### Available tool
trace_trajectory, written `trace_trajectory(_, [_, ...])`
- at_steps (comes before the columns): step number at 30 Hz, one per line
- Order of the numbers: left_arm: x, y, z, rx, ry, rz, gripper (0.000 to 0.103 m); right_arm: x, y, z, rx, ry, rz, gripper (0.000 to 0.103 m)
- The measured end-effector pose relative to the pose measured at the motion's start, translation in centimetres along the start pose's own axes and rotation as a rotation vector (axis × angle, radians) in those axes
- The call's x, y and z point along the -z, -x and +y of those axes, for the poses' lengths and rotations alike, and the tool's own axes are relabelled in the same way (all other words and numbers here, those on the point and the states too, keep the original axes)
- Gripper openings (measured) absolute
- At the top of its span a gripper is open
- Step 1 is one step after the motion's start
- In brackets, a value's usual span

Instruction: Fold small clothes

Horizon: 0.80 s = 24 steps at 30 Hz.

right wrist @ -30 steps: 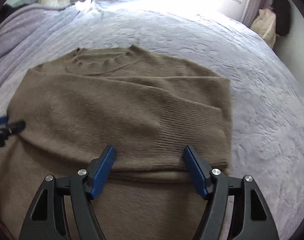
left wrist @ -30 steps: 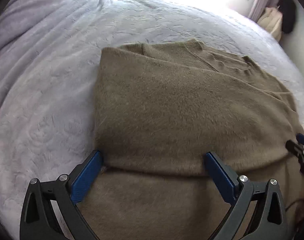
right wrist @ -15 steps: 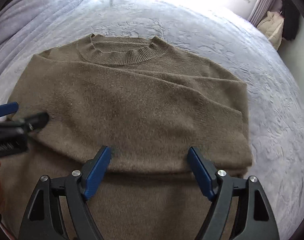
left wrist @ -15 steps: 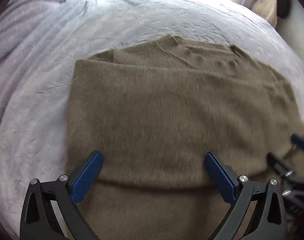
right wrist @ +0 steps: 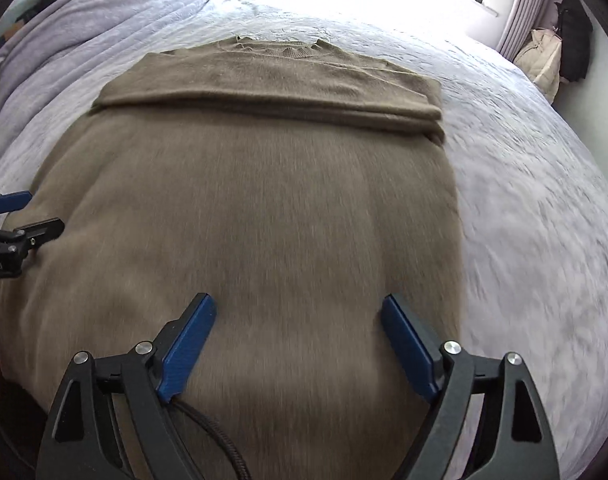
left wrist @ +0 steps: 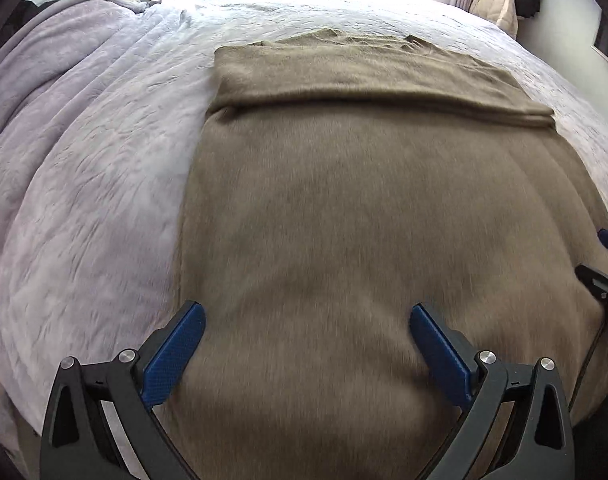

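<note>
The fuzzy olive-brown knit sweater lies flat on the pale lavender quilted bed, long axis running straight away from both tools, collar at the far end with the sleeves folded across into a band there. Its near hem looks like the next thing to grab, and it sits just under both. The left hand-held gripper is spread wide over its side, empty. The right hand-held gripper has just been opening, nothing between its blue pads.
</note>
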<state>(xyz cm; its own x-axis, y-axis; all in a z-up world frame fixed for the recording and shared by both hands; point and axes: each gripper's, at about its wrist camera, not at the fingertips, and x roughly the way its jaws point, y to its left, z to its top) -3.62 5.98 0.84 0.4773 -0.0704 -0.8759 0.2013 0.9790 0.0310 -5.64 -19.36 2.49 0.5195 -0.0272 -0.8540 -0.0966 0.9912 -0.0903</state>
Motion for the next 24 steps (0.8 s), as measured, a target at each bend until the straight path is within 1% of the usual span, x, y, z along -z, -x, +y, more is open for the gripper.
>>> trace_trajectory(4, [3.2, 1.6, 0.3, -0.021, -0.015, -0.005, 0.103, 4.0, 2.3, -0.1, 0.001, 0.02, -0.024, 0.088])
trace_trajectory(7, [5.4, 2.6, 0.1, -0.057, -0.051, 0.003, 0.103, 6.7, 3.9, 0.1, 0.005, 0.057, -0.024, 0.088])
trace_trajectory(9, [5.7, 3.4, 0.5, -0.048, -0.053, 0.025, 0.103, 7.5, 4.7, 0.7, 0.031, 0.111, -0.01, 0.088])
trace_trajectory(10, [5.3, 4.3, 0.8, -0.052, -0.045, 0.013, 0.103, 7.5, 5.1, 0.9, 0.041, 0.128, 0.002, 0.088])
trace_trajectory(11, [4.5, 5.2, 0.8, -0.059, -0.033, -0.026, 0.103, 7.0, 5.6, 1.2, 0.04, 0.138, 0.007, 0.088])
trace_trajectory(12, [3.7, 6.2, 0.8, -0.054, -0.017, -0.072, 0.103, 6.5, 6.3, 1.5, 0.025, 0.139, -0.006, 0.088])
trace_trajectory(13, [2.5, 7.2, 0.7, -0.031, 0.007, -0.119, 0.103, 5.6, 7.0, 1.9, 0.002, 0.136, -0.043, 0.088])
trace_trajectory(15, [0.6, 7.6, -0.4, 0.042, 0.024, -0.154, 0.103, 3.0, 7.5, 3.4, -0.036, 0.146, -0.115, 0.089])
trace_trajectory(16, [-0.2, 7.0, -1.3, 0.075, 0.017, -0.146, 0.103, 2.0, 7.1, 4.4, -0.051, 0.16, -0.123, 0.089])
trace_trajectory(17, [-0.8, 6.4, -1.9, 0.078, 0.011, -0.128, 0.103, 1.0, 6.3, 5.3, -0.072, 0.173, -0.116, 0.089])
trace_trajectory(18, [-1.1, 5.5, -2.6, 0.072, 0.003, -0.103, 0.103, 0.0, 5.1, 6.2, -0.096, 0.181, -0.089, 0.089])
trace_trajectory(20, [-0.9, 4.0, -4.1, 0.079, -0.036, -0.059, 0.103, -0.6, 3.0, 7.2, -0.131, 0.183, -0.029, 0.089])
trace_trajectory(21, [-0.3, 3.2, -4.7, 0.048, -0.057, -0.036, 0.103, -0.3, 2.0, 7.2, -0.139, 0.183, 0.002, 0.089])
trace_trajectory(22, [0.6, 2.3, -4.9, 0.001, -0.076, -0.006, 0.103, 0.2, 1.5, 7.0, -0.14, 0.183, 0.016, 0.089])
trace_trajectory(23, [1.4, 1.9, -4.8, -0.001, -0.081, -0.001, 0.103, 1.1, 1.5, 6.5, -0.147, 0.189, 0.005, 0.089])
trace_trajectory(24, [2.2, 2.1, -4.4, 0.014, -0.078, -0.014, 0.103, 2.0, 2.1, 6.1, -0.156, 0.198, -0.019, 0.089])
